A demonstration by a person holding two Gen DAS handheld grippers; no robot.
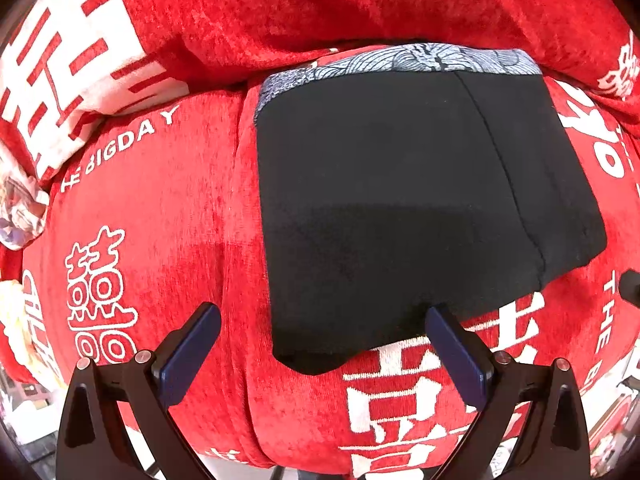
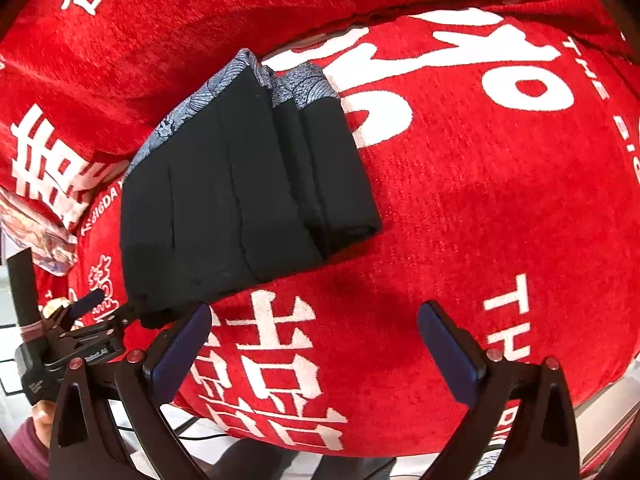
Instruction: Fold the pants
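Black pants (image 1: 408,200) with a blue-grey patterned waistband (image 1: 400,62) lie folded into a flat rectangle on a red cushion. My left gripper (image 1: 322,318) is open at the pants' near edge, its right finger (image 1: 452,344) touching the hem and nothing held between the pads. In the right wrist view the same folded pants (image 2: 240,184) lie left of centre, showing stacked layers at their right side. My right gripper (image 2: 316,320) is open over bare red fabric just below and right of the pants. The left gripper (image 2: 84,312) shows at that view's lower left, by the pants' corner.
The red cushion cover (image 1: 160,220) carries white characters and the words "THE BIG DAY". A red back cushion (image 1: 320,8) rises behind the pants. A crumpled patterned cloth (image 1: 20,212) lies at the far left. A person's hand (image 2: 40,420) holds the left gripper.
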